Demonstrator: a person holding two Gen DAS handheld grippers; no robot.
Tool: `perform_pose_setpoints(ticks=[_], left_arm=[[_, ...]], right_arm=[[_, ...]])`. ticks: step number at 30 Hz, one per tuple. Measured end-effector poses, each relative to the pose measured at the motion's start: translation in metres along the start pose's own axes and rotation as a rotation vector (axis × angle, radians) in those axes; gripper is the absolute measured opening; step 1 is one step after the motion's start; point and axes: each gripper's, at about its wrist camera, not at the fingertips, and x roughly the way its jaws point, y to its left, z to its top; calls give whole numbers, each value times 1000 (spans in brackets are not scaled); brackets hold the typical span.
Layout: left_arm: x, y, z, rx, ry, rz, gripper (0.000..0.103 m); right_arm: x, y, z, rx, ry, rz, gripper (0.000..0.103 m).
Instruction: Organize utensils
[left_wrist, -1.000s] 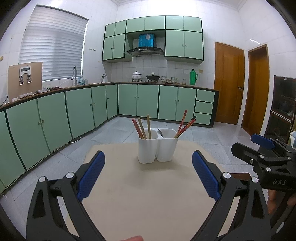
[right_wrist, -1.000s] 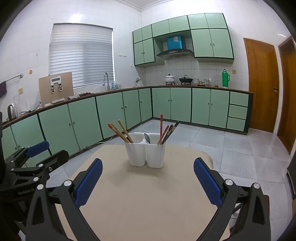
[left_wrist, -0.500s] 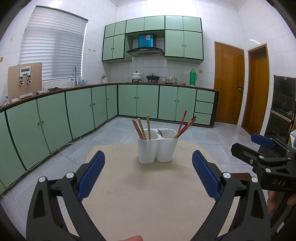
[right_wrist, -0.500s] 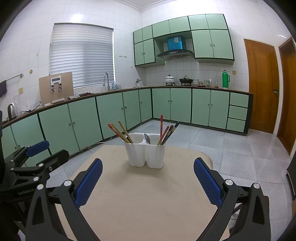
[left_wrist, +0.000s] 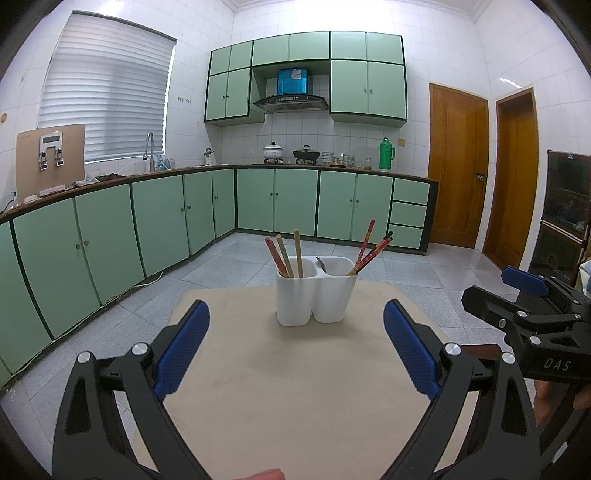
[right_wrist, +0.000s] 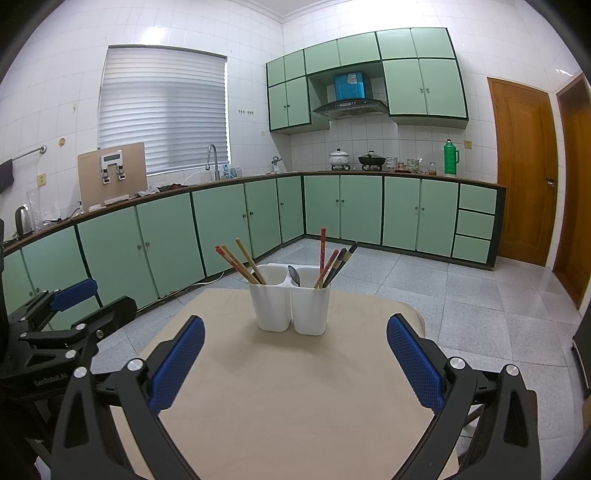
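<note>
A white two-compartment utensil holder (left_wrist: 316, 295) stands upright at the far end of a beige table (left_wrist: 295, 387); it also shows in the right wrist view (right_wrist: 290, 304). Its left compartment holds several red and tan chopsticks (left_wrist: 284, 254). Its right compartment holds a metal spoon (right_wrist: 294, 275) and red and dark chopsticks (right_wrist: 330, 258). My left gripper (left_wrist: 295, 347) is open and empty, well short of the holder. My right gripper (right_wrist: 295, 360) is open and empty, also short of the holder.
The table's far edge (right_wrist: 295, 293) lies just behind the holder, with grey tiled floor (right_wrist: 461, 295) beyond. Green kitchen cabinets (left_wrist: 166, 221) line the walls. The other gripper shows at the right of the left wrist view (left_wrist: 535, 314) and the left of the right wrist view (right_wrist: 62, 325).
</note>
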Motion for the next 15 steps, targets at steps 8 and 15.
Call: perform_pose_setpoints(ticks=[8,15], left_arm=[[0,0,0,0,-1,0,92],[0,0,0,0,-1,0,92]], right_arm=[[1,-1,0,-1,0,0,97],[1,-1,0,-3,0,1,97]])
